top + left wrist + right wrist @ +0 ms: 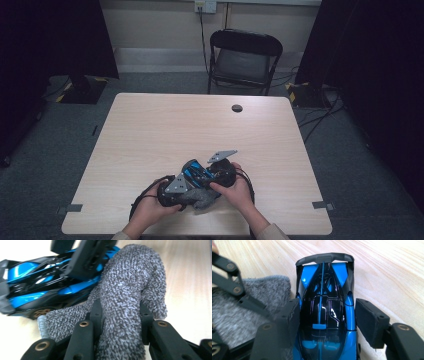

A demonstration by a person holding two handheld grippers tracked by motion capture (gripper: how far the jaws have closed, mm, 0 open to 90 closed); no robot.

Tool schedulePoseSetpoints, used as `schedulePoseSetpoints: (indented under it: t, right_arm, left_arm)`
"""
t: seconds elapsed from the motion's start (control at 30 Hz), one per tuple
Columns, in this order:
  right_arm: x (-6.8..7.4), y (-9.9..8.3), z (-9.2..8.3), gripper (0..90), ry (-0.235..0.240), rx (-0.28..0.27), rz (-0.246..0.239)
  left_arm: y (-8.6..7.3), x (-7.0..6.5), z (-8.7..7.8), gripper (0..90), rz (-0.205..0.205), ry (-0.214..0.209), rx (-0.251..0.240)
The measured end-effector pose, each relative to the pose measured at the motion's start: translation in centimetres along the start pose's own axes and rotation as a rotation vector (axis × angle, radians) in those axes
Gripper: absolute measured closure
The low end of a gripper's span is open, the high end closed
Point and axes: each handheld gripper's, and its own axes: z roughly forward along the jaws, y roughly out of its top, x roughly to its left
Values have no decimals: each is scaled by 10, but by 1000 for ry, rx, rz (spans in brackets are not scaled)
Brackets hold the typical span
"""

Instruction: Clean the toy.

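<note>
A blue and black toy car [322, 285] lies on the wooden table [190, 125] near its front edge, also seen as the toy car [195, 171] from above. My right gripper [325, 320] straddles the car's body, its pads [368, 320] close beside each flank with a thin gap on the right side, so it reads as open. A grey fuzzy cloth [130, 290] rests against the car [32, 287]. My left gripper [120, 315] is shut on a fold of that cloth [201, 199]. The left gripper's fingers [229, 280] lie over the cloth [242, 320] in the right gripper view.
A black folding chair [243, 60] stands beyond the table's far edge. A round cable hole [237, 108] sits near the back of the table top. Dark curtains hang at both sides, and cables run across the floor at the right.
</note>
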Motion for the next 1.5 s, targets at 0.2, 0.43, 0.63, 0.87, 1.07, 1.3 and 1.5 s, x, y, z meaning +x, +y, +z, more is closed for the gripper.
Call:
schedulePoseSetpoints:
  t: [0.2, 0.43, 0.63, 0.87, 1.07, 1.3, 1.5]
  right_arm:
    - [0, -1, -1, 385, 0, -2, -1]
    - [0, -1, -1, 385, -2, -4, 0]
    - [0, -1, -1, 385, -3, -4, 3]
    - [1, -2, -1, 385, -4, -7, 9]
    - [0, -3, -2, 385, -2, -11, 11]
    - [0, -3, -2, 384, 0, -13, 9]
    - [0, -4, -2, 384, -1, -19, 8]
  left_arm:
    - [0, 7, -1, 668, -5, 38, 12]
    - [-7, 20, -9, 668, -53, 95, 12]
    - [-8, 25, -12, 668, -65, 111, 16]
    - [-14, 32, -19, 669, -93, 142, 13]
    - [-17, 36, -23, 669, -123, 176, 14]
    - [-20, 42, -26, 669, -149, 191, 4]
    - [-22, 46, -28, 669, -165, 202, 1]
